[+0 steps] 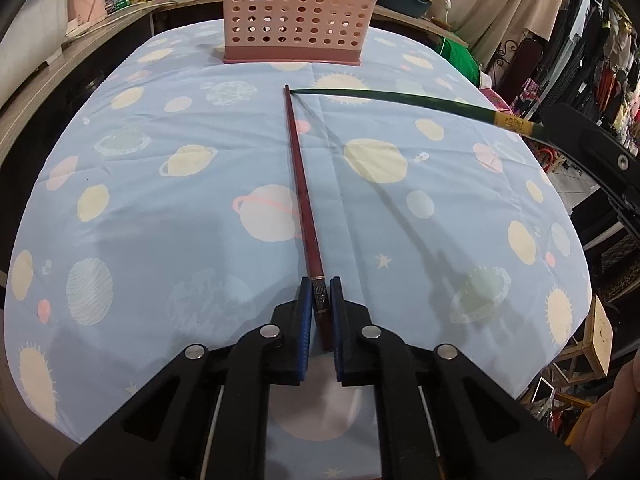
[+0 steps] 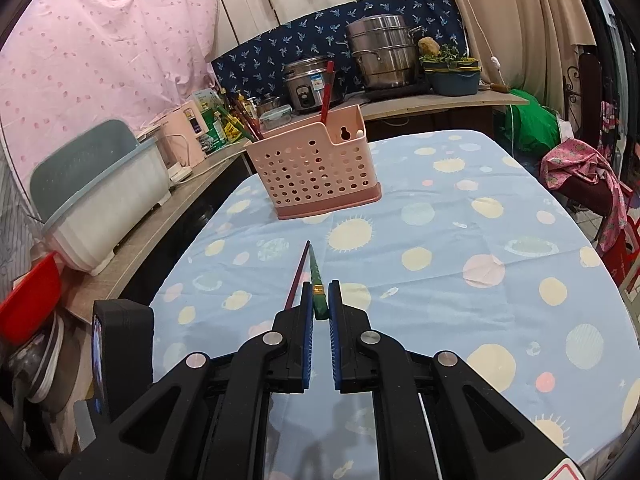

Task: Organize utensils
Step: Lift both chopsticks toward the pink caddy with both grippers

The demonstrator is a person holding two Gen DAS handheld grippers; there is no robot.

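Note:
My left gripper is shut on the thick end of a dark red chopstick that points toward a pink perforated utensil holder at the far side of the table. My right gripper is shut on the thick end of a green chopstick; in the left wrist view the green chopstick comes in from the right. The two tips meet above the cloth. The red chopstick also shows in the right wrist view. The holder holds several chopsticks, one red one upright.
The table has a light blue planet-print cloth. A counter on the left carries a white dish rack, bottles and a rice cooker. A steel pot and a chair with clothes stand behind and to the right.

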